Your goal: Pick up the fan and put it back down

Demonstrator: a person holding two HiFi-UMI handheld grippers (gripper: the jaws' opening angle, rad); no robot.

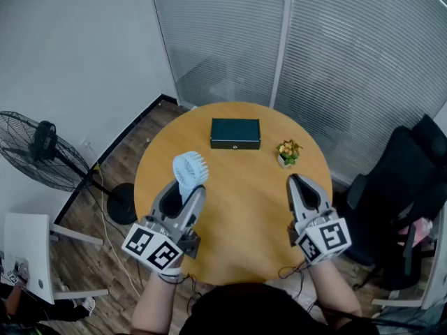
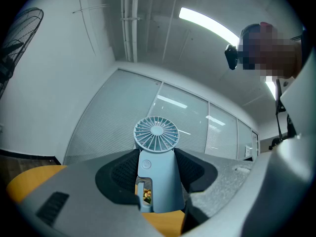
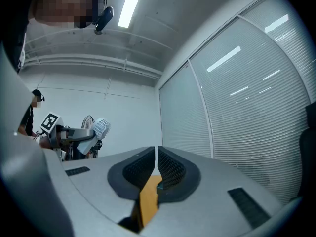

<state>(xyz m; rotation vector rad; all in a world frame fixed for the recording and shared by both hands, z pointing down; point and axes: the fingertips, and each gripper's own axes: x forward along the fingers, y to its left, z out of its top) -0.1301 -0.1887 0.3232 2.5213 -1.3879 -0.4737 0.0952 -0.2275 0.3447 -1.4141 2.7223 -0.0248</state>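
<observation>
Left gripper (image 1: 183, 199) has its fingers (image 2: 121, 174) clamped on the fan (image 1: 190, 169), which looks lifted off the counter (image 1: 237, 215), right gripper (image 1: 299, 183) fingers (image 3: 140, 169) are nearly together on nothing, so pickup's basically done and setting it back down, short of the box (image 1: 235, 132), is what's left.

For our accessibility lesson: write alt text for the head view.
The left gripper holds a pale-blue fan over a round wooden table; the right gripper is shut and empty. A green box and potted plant sit farther back.
</observation>
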